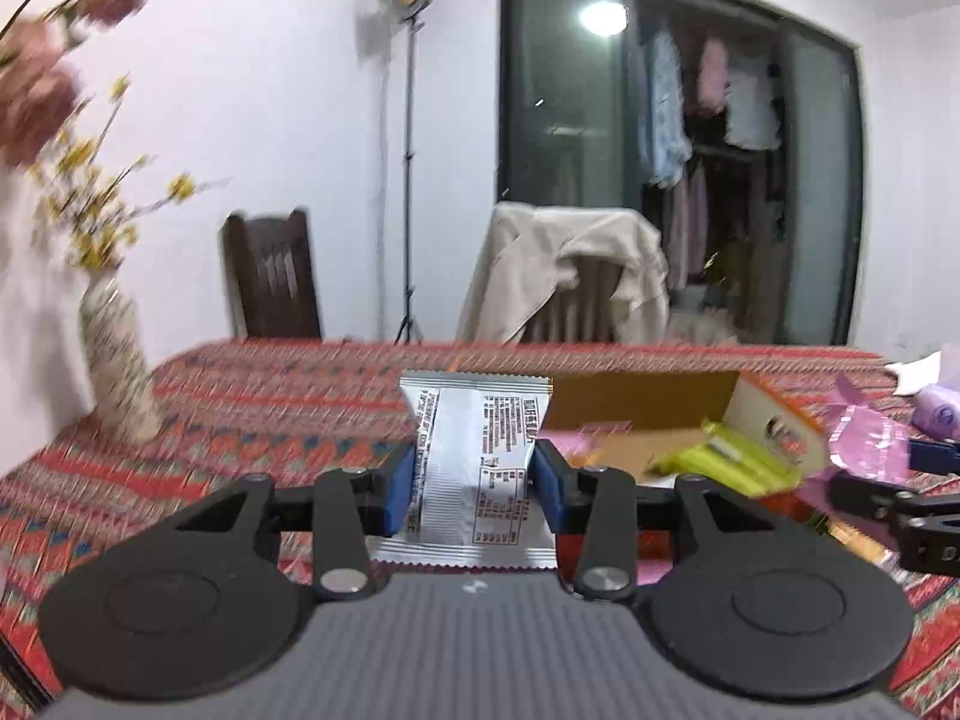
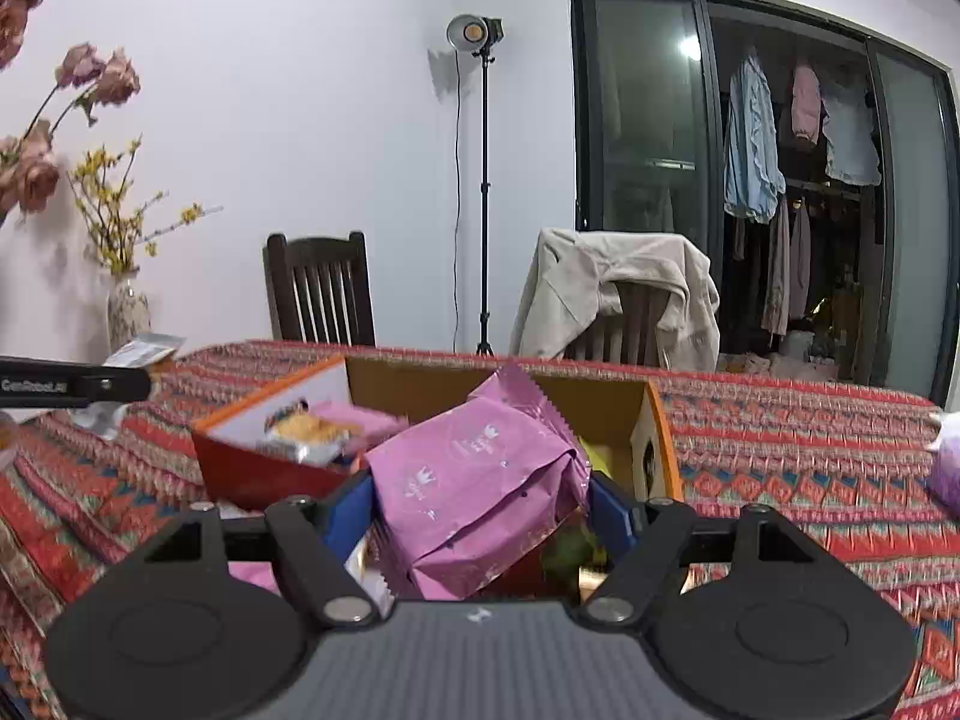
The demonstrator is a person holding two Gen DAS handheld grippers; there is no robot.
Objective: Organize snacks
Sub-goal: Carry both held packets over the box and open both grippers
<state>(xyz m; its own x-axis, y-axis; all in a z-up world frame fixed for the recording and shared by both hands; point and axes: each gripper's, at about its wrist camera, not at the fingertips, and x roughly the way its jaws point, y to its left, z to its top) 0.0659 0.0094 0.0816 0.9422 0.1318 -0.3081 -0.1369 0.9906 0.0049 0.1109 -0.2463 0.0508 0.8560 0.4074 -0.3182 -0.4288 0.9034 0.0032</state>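
Two packets, one per closed gripper (image 1: 474,480)

**What the views leave unclear**

Motion blur smears the vase (image 1: 117,360) and flowers (image 1: 42,78) in the left wrist view. The silver packet's (image 1: 474,462) print is too small to read. The pink packet (image 2: 480,486) hides much of the box's (image 2: 657,438) contents.

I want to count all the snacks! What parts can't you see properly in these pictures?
- Box inside: right wrist view, mostly hidden behind the pink packet in the right gripper.
- Silver packet print: left wrist view, too small and blurred to read; left gripper fingers cover its sides.
- Vase: left wrist view, motion-blurred.
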